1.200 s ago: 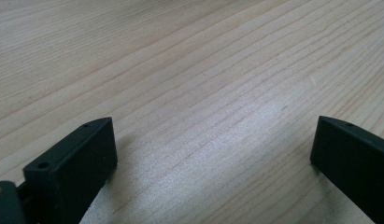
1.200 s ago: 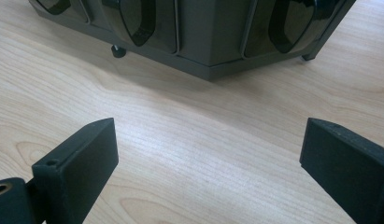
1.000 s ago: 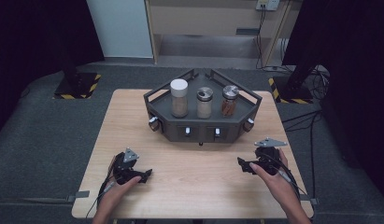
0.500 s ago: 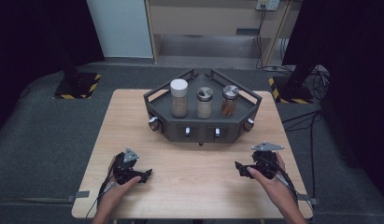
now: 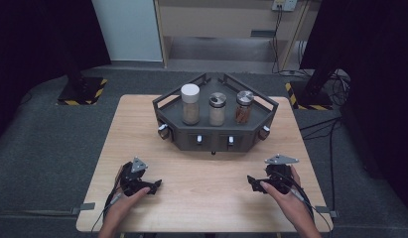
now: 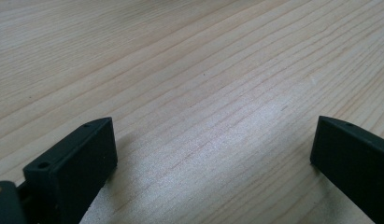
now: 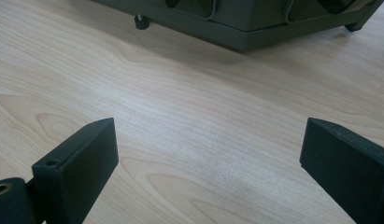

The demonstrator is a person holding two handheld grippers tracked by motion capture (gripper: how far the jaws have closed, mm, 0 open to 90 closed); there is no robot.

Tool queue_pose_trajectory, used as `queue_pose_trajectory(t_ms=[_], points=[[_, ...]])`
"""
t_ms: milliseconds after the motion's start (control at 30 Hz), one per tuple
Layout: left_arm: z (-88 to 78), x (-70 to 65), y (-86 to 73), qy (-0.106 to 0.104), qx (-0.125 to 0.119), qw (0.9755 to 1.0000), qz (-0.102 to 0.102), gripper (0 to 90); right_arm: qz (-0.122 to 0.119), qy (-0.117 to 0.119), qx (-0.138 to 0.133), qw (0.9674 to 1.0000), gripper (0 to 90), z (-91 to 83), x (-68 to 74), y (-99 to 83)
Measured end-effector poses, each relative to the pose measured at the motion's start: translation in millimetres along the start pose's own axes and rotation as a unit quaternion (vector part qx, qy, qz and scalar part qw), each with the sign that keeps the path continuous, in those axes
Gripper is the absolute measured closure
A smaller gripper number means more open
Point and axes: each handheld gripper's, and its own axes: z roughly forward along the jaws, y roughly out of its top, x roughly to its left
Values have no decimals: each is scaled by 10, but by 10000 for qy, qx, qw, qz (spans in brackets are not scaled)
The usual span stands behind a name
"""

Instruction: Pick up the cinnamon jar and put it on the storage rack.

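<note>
A dark grey angular rack (image 5: 215, 138) stands at the back middle of the wooden table (image 5: 206, 183). On it stand a white-lidded jar (image 5: 190, 104), a silver-lidded jar (image 5: 217, 109) and a jar of brown sticks (image 5: 243, 106). My left gripper (image 5: 154, 186) rests near the front left of the table, open, with only bare wood between its jaws (image 6: 213, 140). My right gripper (image 5: 251, 181) sits at the front right, open and holding nothing (image 7: 208, 144). The rack's lower edge (image 7: 236, 35) lies ahead of it.
Small knobs stick out of the rack's front panels (image 5: 199, 140). Dark floor surrounds the table, with stand bases marked in yellow and black stripes (image 5: 82, 91) at the back left and right. Cables (image 5: 330, 134) run on the floor to the right.
The right gripper has slid a little toward the front edge of the table and slightly left. The left gripper has stayed put.
</note>
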Motion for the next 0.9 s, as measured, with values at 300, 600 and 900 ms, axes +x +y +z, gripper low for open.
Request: queue_pose_trajectory(t_ms=[300,600,900], points=[[0,-1,0,2,0,10000,-1,0,8,74,57,10000,44,42,36,-56],[-1,-4,0,7,0,10000,-3,0,33,137,124,9998,44,144,71,-98],[-1,-6,0,11,1,10000,-4,0,66,177,265,9995,45,334,115,-154]])
